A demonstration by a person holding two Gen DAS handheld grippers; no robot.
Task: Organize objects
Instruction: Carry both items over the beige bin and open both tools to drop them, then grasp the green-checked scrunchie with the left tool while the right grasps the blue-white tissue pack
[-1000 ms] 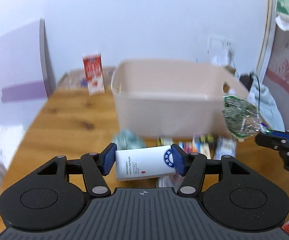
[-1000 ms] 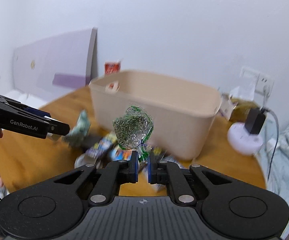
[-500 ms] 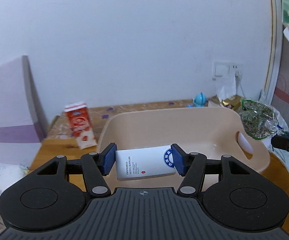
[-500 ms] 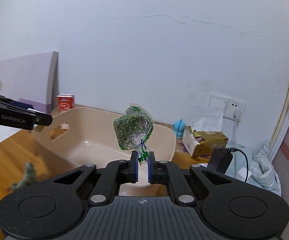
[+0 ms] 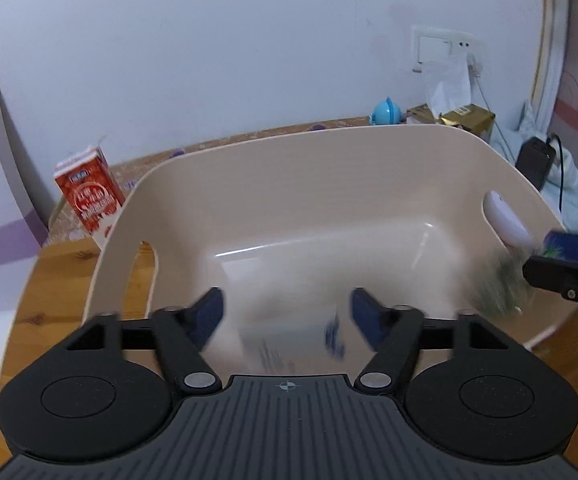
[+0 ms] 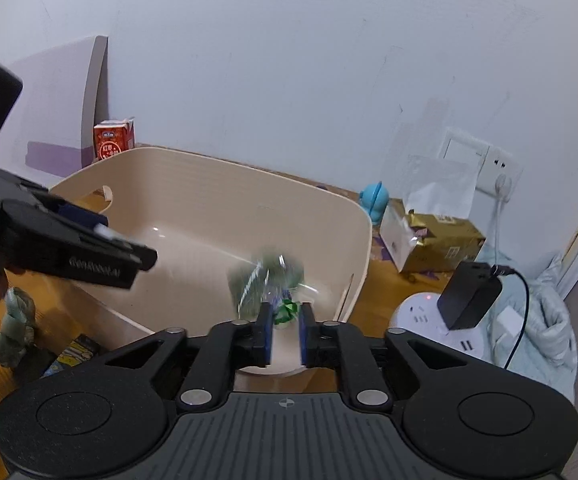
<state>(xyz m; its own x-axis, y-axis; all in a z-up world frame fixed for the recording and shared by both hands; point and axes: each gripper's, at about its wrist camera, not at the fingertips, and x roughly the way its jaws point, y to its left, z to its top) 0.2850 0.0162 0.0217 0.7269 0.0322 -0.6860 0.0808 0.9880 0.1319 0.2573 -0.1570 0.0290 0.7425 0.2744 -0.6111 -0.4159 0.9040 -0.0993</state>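
Note:
A beige plastic bin (image 5: 329,184) stands on the wooden table; it also shows in the right wrist view (image 6: 217,200). My left gripper (image 5: 287,312) is open above the bin, and a white tube (image 5: 289,340) is blurred between its spread fingers, dropping free. My right gripper (image 6: 285,330) is open over the bin's right part; a clear bag of green herbs (image 6: 265,284) is blurred just beyond its fingertips, falling into the bin. The bag also shows in the left wrist view (image 5: 501,284).
A red milk carton (image 5: 89,196) stands left of the bin. A blue toy (image 6: 373,202), a gold box (image 6: 437,248), a white power strip (image 6: 441,320) with a black adapter (image 6: 469,296) lie right of the bin. Small items (image 6: 13,320) lie in front.
Both grippers moved over the bin and opened. The white tube left the left gripper and the herb bag left the right gripper; both are dropping into the bin.

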